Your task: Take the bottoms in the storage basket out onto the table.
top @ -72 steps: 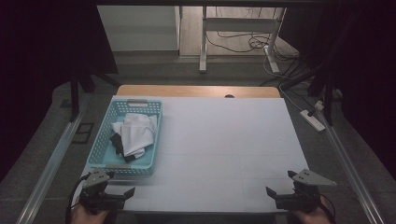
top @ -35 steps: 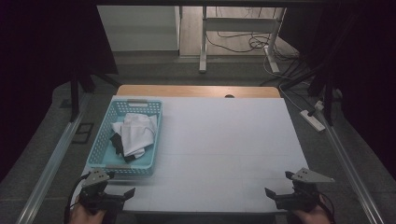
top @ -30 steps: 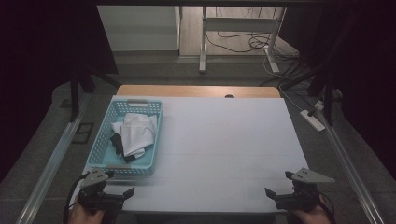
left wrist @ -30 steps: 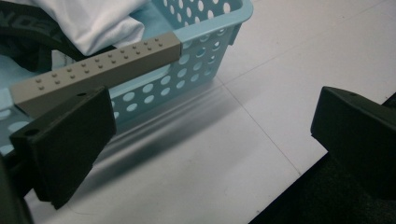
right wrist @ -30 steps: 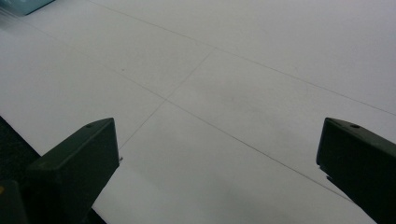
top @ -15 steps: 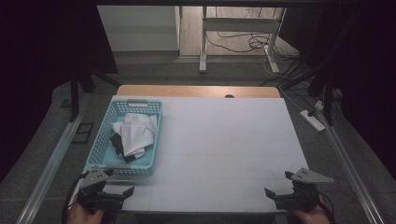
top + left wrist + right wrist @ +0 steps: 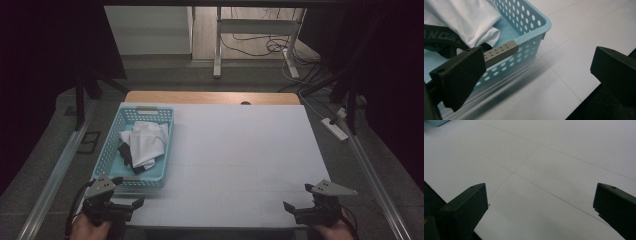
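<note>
A light blue perforated basket stands on the left of the white table. A crumpled white cloth and a black cloth lie in it. My left gripper hovers at the basket's near corner, open and holding nothing. In the left gripper view the basket's corner sits between the wide-apart jaws of that gripper, with the white cloth over the black cloth. My right gripper is at the table's near right edge, open over bare table.
A wooden strip runs along the table's far edge. Metal rails flank both sides. A power strip and cables lie on the floor at the right. The white surface right of the basket is bare.
</note>
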Action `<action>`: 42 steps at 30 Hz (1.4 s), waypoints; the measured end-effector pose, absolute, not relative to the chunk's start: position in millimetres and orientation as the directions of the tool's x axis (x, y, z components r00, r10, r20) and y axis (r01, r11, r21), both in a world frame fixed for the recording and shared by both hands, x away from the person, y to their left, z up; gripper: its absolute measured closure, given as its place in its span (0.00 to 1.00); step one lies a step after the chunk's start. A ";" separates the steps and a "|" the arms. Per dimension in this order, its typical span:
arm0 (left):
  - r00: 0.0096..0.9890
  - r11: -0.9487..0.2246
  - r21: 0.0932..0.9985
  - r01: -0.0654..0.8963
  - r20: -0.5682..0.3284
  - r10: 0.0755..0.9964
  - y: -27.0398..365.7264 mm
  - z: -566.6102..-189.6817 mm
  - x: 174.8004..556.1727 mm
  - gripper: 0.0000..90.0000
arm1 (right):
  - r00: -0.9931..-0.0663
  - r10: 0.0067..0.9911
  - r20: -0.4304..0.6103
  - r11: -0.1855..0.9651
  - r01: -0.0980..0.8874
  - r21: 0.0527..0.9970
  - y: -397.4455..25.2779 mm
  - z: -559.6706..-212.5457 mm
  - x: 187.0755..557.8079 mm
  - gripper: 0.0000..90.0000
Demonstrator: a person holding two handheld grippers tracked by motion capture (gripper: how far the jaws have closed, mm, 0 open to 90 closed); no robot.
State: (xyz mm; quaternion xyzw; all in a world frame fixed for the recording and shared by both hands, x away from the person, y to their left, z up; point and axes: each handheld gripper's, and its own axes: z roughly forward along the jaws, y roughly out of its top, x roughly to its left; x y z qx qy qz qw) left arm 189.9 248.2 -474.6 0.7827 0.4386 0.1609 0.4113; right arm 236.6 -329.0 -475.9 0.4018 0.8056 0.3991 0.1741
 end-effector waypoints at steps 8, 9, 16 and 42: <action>0.555 -0.268 0.785 0.558 -0.113 0.824 249.0 -473.8 193.2 0.00 | -0.619 0.785 0.040 0.362 0.509 0.781 -328.8 -475.8 236.5 0.00; 0.552 -0.266 0.783 0.562 -0.115 0.826 248.3 -473.1 194.4 0.00 | -0.619 0.785 0.039 0.362 0.509 0.781 -328.6 -475.9 236.6 0.00; 0.560 -0.262 0.774 0.577 -0.141 0.816 245.9 -471.9 201.7 0.00 | -0.622 0.782 0.039 0.366 0.509 0.779 -328.2 -476.1 236.8 0.00; 0.547 -0.298 0.739 0.604 -0.113 0.829 237.0 -460.7 241.0 0.00 | -0.625 0.779 0.040 0.372 0.513 0.774 -327.8 -476.4 237.5 0.00</action>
